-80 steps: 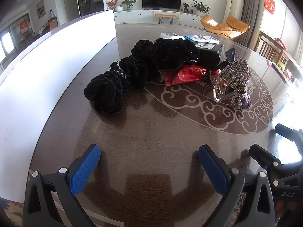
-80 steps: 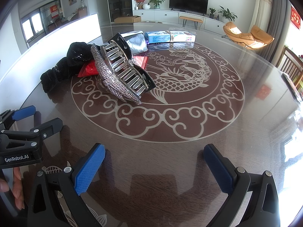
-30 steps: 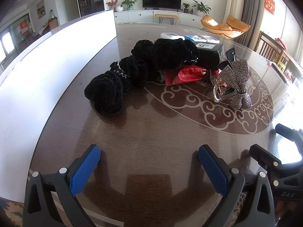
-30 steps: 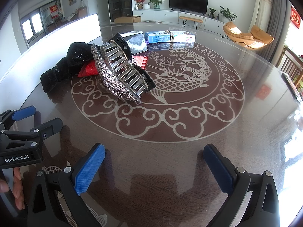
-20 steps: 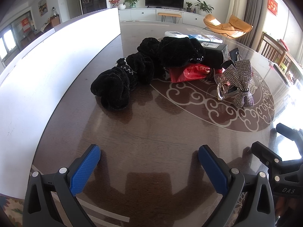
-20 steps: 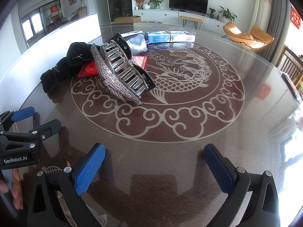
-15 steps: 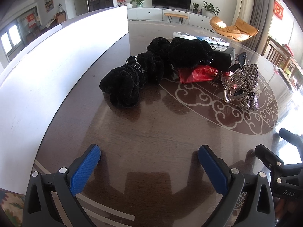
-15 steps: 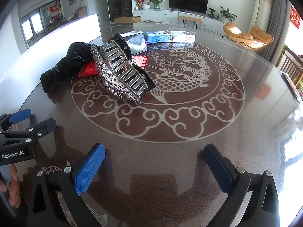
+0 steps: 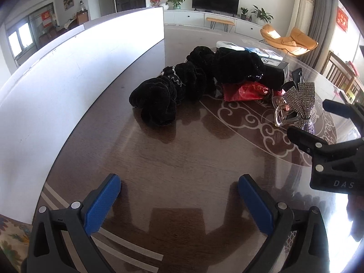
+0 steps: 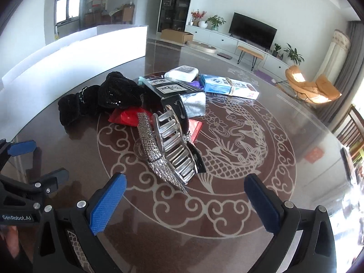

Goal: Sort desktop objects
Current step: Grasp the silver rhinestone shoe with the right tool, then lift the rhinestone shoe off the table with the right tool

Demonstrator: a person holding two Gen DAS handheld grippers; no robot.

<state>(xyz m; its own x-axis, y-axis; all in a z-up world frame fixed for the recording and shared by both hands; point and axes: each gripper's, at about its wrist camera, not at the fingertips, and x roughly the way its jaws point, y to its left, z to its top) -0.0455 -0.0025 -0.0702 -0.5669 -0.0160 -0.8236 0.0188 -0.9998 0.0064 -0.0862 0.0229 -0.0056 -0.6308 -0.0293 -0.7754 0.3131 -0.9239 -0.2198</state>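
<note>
**Brown table, a pile of things, two empty grippers**

Brown and shiny, the table [image 10: 284, 118] has a pale dragon and cloud pattern in its middle. A white board [image 9: 68, 68] stands along its left edge.

Your left gripper [image 9: 179, 201] hangs over the near edge of the table. Its blue fingers [image 9: 102, 201] are spread wide, and nothing is between them. Your right gripper [image 10: 185, 201] is just beside it and low over the table too. Its fingers [image 10: 107, 201] are also wide apart and hold nothing.

Now look at the pile, going left to right. Nearest the white board lie the fluffy black scrunchies [image 9: 159, 100], all bunched in a row and touching each other. Next comes a red packet [image 10: 127, 116], partly under the black fluff. A black box [image 10: 173, 88] leans on top of the pile. In front of it is the big silver hair claw [image 10: 173, 147] with a sparkly bow [image 9: 300, 97] on it. It lies closest to your right gripper, on the cloud pattern. Behind the pile, toward the far edge, rest a small white case [image 10: 182, 72] and a blue and white box [image 10: 229, 85].
</note>
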